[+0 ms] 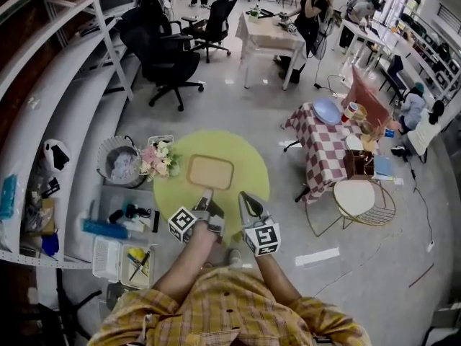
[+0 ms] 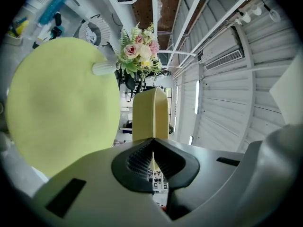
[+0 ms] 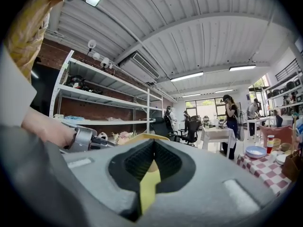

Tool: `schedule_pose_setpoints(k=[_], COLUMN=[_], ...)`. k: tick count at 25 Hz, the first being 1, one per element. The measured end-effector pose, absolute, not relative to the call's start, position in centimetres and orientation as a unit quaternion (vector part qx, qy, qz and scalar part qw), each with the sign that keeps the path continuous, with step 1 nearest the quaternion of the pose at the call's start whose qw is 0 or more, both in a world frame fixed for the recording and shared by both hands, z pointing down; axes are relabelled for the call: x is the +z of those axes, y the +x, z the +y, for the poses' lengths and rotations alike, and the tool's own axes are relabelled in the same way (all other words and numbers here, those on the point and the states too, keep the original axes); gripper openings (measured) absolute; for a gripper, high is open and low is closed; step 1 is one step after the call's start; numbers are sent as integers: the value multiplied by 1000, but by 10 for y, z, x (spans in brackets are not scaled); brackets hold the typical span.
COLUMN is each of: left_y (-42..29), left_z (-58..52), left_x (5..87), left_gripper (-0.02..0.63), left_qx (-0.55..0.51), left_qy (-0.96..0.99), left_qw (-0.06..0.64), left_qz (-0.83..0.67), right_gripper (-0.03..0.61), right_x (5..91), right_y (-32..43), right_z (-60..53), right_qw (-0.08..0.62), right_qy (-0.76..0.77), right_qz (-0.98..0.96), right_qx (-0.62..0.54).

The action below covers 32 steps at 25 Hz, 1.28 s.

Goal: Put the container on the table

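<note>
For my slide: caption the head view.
Left gripper clamps the container at a yellow table, right gripper alongside.

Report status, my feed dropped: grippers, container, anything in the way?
Left gripper shut on container rim. Right gripper shut, empty. Container over table, contact unclear. Flowers at table's left edge, left of container.

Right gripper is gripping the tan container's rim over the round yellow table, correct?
No, it is the left gripper that grips the tan container by its rim over the round yellow table, as the left gripper view shows. The right gripper holds nothing.
</note>
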<state>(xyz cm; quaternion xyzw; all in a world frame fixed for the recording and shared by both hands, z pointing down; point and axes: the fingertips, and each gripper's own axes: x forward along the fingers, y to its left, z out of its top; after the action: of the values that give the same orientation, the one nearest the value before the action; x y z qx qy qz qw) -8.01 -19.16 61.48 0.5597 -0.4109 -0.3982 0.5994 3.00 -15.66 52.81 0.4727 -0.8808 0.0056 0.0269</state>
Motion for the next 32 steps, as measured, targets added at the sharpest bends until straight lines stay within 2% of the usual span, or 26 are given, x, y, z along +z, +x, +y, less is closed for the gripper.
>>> schedule_pose_setpoints(k=[11,32], left_y=[-81,-78], left_z=[-216,-239], left_x=[645,725], left_gripper=[12,12], left_qx=[-400,-369], left_qy=[554,515], left_qw=[591,616], left_qz=[-430,-468], right_gripper=[-3,-3], right_x=[540,554], right_y=[34,35], right_z=[-167,-173], right_qw=[28,43], right_qy=[461,455], right_qz=[-887,-889], right_qx=[16,24])
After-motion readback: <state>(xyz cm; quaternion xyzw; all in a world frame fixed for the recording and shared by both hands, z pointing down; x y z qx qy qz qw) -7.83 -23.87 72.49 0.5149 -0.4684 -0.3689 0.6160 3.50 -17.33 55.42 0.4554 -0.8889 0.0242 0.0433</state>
